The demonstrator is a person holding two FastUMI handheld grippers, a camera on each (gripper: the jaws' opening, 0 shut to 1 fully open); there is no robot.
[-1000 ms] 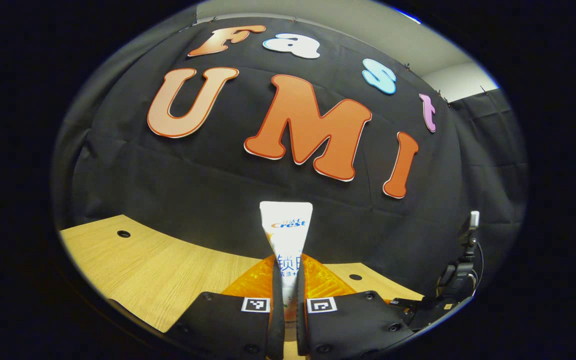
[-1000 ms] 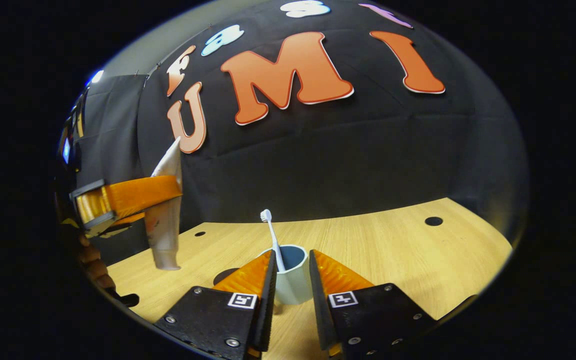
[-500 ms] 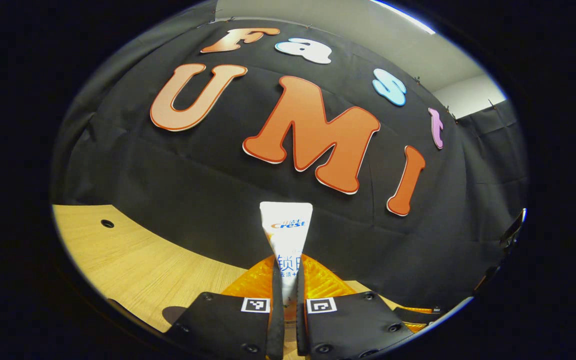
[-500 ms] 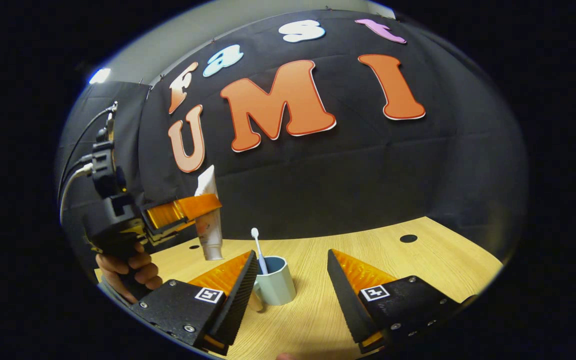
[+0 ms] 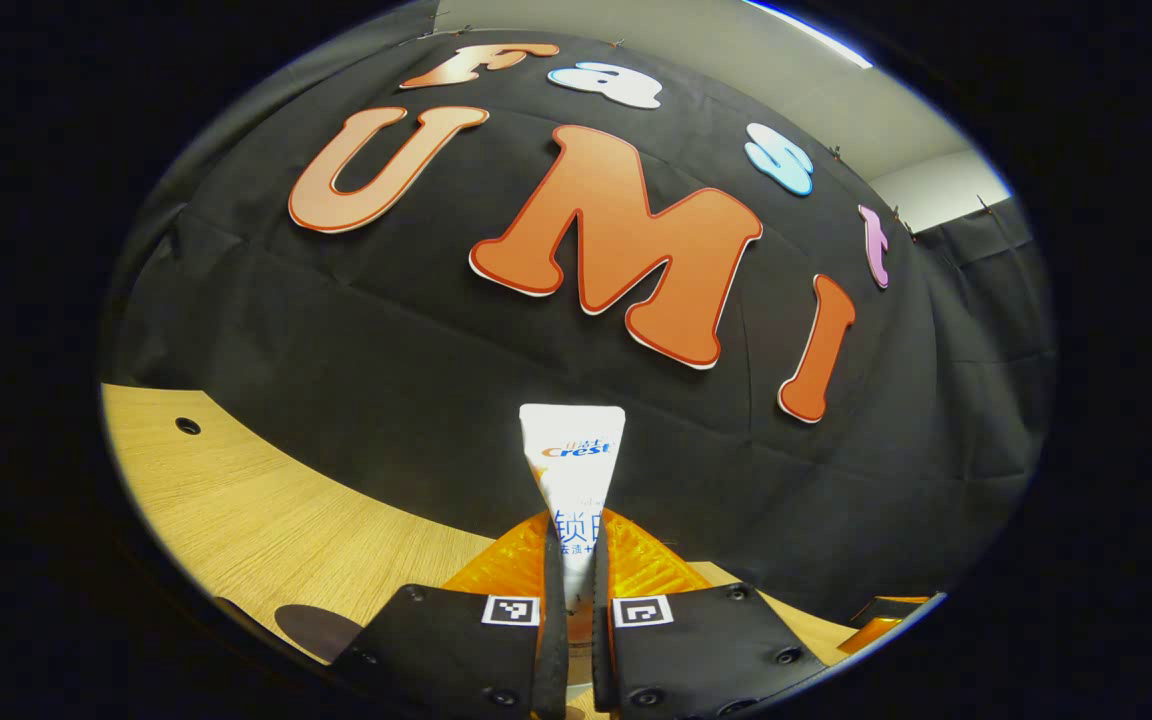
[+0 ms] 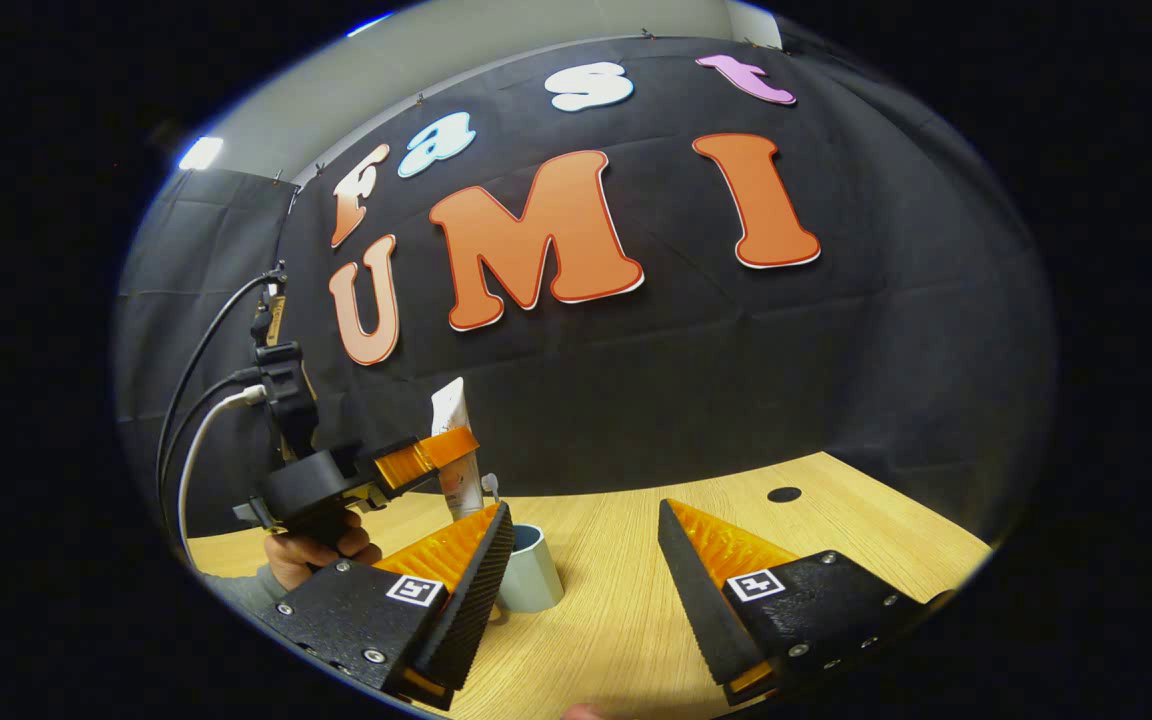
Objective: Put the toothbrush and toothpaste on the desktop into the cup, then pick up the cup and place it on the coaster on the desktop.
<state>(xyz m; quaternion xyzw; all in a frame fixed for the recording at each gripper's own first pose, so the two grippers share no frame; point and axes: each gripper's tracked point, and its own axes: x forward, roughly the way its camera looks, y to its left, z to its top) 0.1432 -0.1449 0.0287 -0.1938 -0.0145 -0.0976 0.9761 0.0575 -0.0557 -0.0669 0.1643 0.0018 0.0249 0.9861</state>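
Right gripper view: over the wooden desktop (image 6: 736, 520), the right gripper (image 6: 584, 560) stands wide open and empty, while the left gripper (image 6: 441, 450), clamped on the upright toothpaste tube (image 6: 456, 450), hangs above the pale blue cup (image 6: 534, 580), where the toothbrush (image 6: 489, 487) head shows. Lowering the tube straight, cap first, clear of the brush, and letting go only once it is inside looks best.

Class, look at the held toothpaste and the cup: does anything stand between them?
Nothing visible does. The toothpaste, clamped in the left gripper, hangs just above the cup; the toothbrush already stands inside.
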